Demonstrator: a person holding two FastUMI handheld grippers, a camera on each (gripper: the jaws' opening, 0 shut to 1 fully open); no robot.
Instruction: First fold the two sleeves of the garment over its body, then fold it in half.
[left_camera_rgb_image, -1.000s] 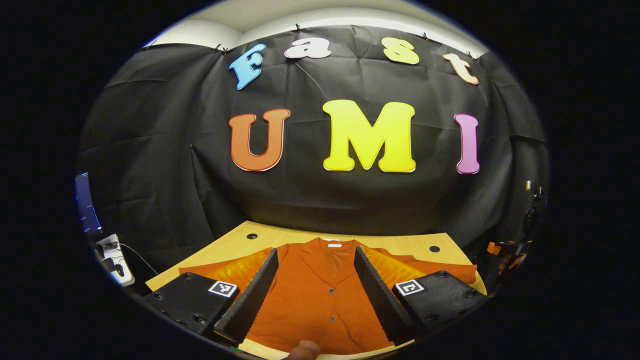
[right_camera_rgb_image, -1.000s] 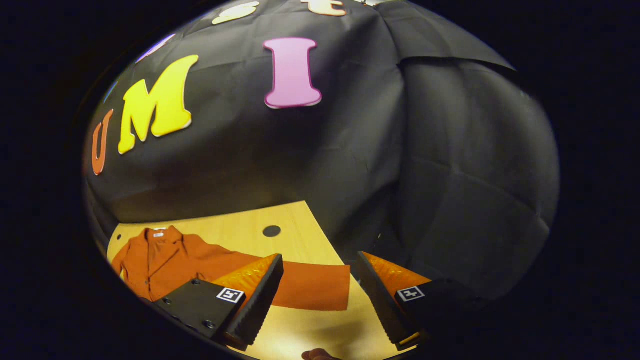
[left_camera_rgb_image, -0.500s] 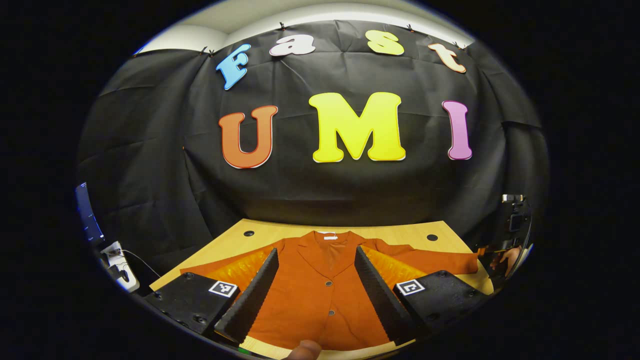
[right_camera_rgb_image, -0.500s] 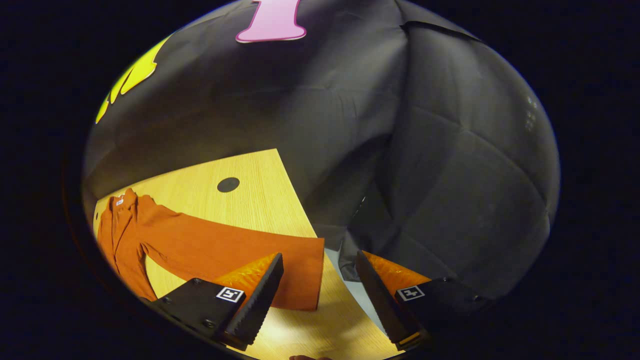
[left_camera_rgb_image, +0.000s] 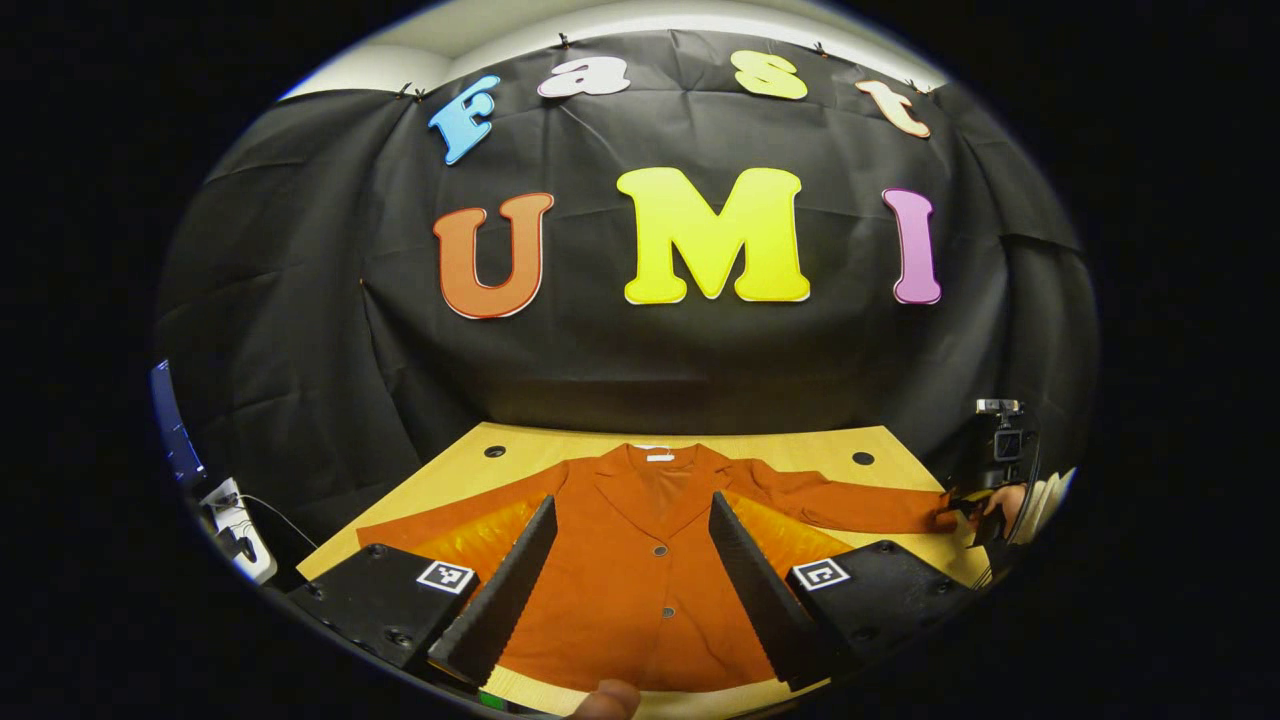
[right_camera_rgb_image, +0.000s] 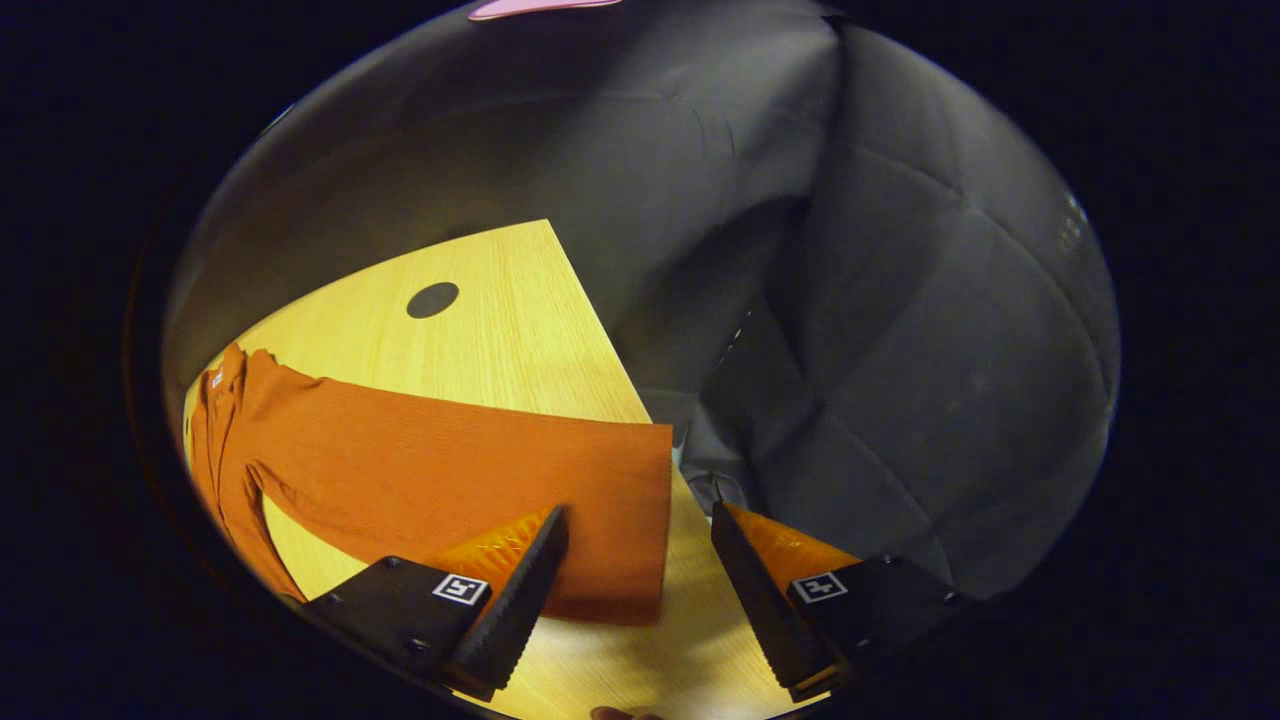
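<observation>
An orange-brown buttoned garment (left_camera_rgb_image: 650, 580) lies flat on the wooden table (left_camera_rgb_image: 800, 450), collar toward the back wall, both sleeves spread out sideways. My left gripper (left_camera_rgb_image: 632, 575) hovers open over the garment's front near the table's front edge. In the left gripper view the right gripper (left_camera_rgb_image: 985, 505) shows small at the end of the right sleeve (left_camera_rgb_image: 860, 512). In the right gripper view that sleeve's cuff (right_camera_rgb_image: 620, 510) lies just ahead, and my right gripper (right_camera_rgb_image: 640, 580) stands open low over it, the cuff's edge between its fingers.
The table has round holes near its back corners (right_camera_rgb_image: 433, 299) (left_camera_rgb_image: 494, 451). The cuff lies close to the table's right edge (right_camera_rgb_image: 600, 330), with black cloth beyond. White equipment with cables (left_camera_rgb_image: 232, 520) sits left of the table. A fingertip (left_camera_rgb_image: 605, 700) shows at the bottom.
My right gripper has moved down and forward onto the right sleeve's cuff, which now looms larger. The left gripper has tilted slightly, showing more table; both stay open.
</observation>
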